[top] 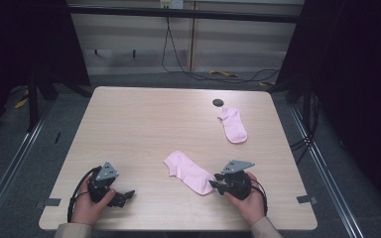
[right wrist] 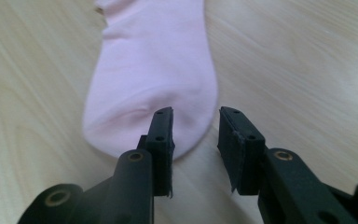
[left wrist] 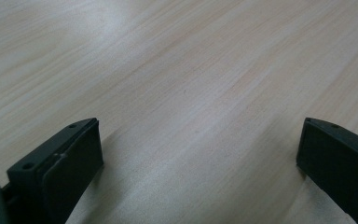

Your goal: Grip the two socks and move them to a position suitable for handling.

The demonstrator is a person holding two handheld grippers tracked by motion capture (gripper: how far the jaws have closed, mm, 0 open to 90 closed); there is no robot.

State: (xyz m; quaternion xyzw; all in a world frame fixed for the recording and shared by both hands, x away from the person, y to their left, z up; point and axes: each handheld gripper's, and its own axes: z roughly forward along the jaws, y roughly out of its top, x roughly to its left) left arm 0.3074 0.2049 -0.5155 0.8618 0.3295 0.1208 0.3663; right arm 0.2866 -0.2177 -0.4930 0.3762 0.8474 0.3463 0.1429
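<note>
Pink sock (right wrist: 151, 70) lies flat by my right gripper (right wrist: 195, 135), jaws slightly parted at its toe; left gripper (left wrist: 198, 154) gapes wide.

Light: dim room, dark surrounds, table (top: 144, 124) evenly lit from above | Glare: pale sheen at upper left of left gripper view | Shadows: soft, under jaws | Focus: near jaws blurred, high view slightly soft

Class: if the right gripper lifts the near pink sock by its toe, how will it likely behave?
The near pink sock lies flat and thin, so it probably droops limply. Knit fabric likely grips well. The right gripper is partly open at its toe.
</note>
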